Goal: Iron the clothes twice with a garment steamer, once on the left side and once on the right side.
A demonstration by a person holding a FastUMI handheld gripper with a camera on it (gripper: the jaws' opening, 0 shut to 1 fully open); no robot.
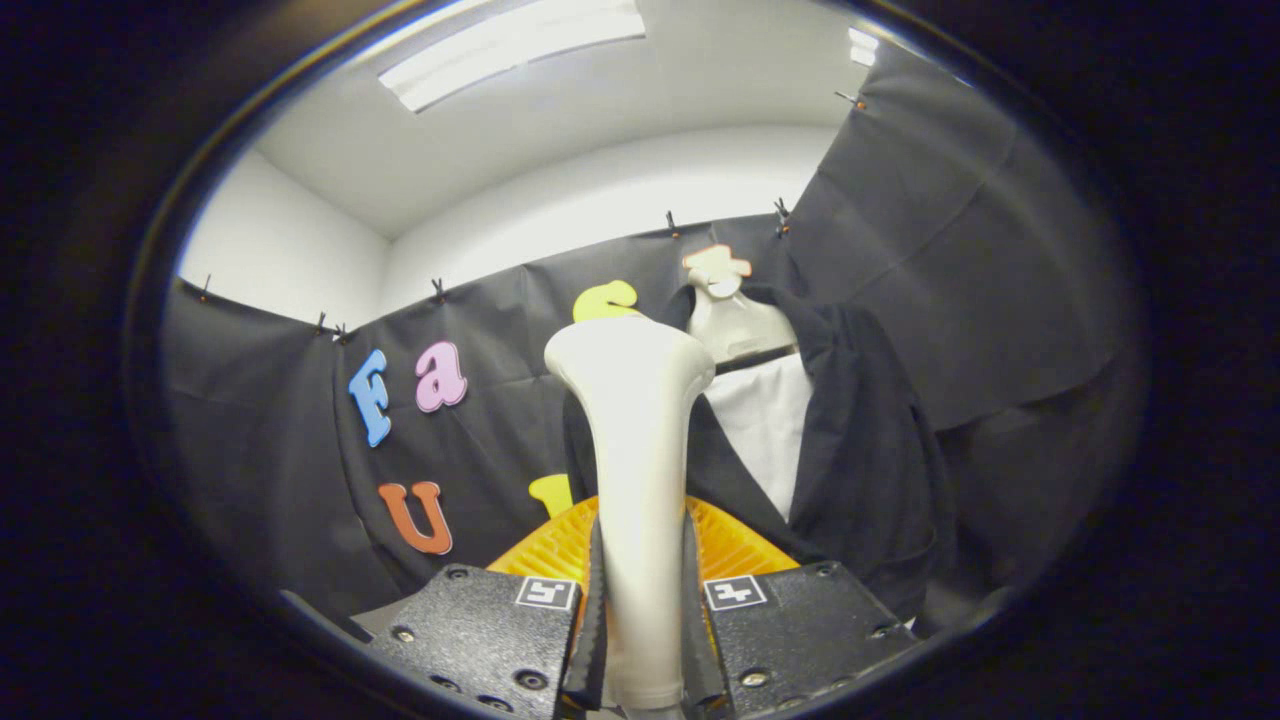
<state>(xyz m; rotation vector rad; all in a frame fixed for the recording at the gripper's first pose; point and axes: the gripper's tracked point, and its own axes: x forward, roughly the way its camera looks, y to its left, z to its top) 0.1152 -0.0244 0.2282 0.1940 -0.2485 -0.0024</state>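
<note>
The hand-held gripper (642, 640) sits at the bottom centre of the frame, its two fingers closed against the sides of the white garment steamer (636, 450), gripping its handle. The steamer rises upright from between the fingers to the middle of the frame, its flared head at the top. Behind its lower part lies an orange ribbed surface (735, 545). Right of centre, beyond the steamer, a dark jacket (860, 450) over a white shirt (765, 435) hangs on a pale hanger form (730, 320).

A long white ceiling light panel (510, 50) glows at eleven o'clock. Small dark clips (437, 290) pin the black cloth wall (960, 250) at three. An orange ribbed plastic piece (730, 545) sits at six.
</note>
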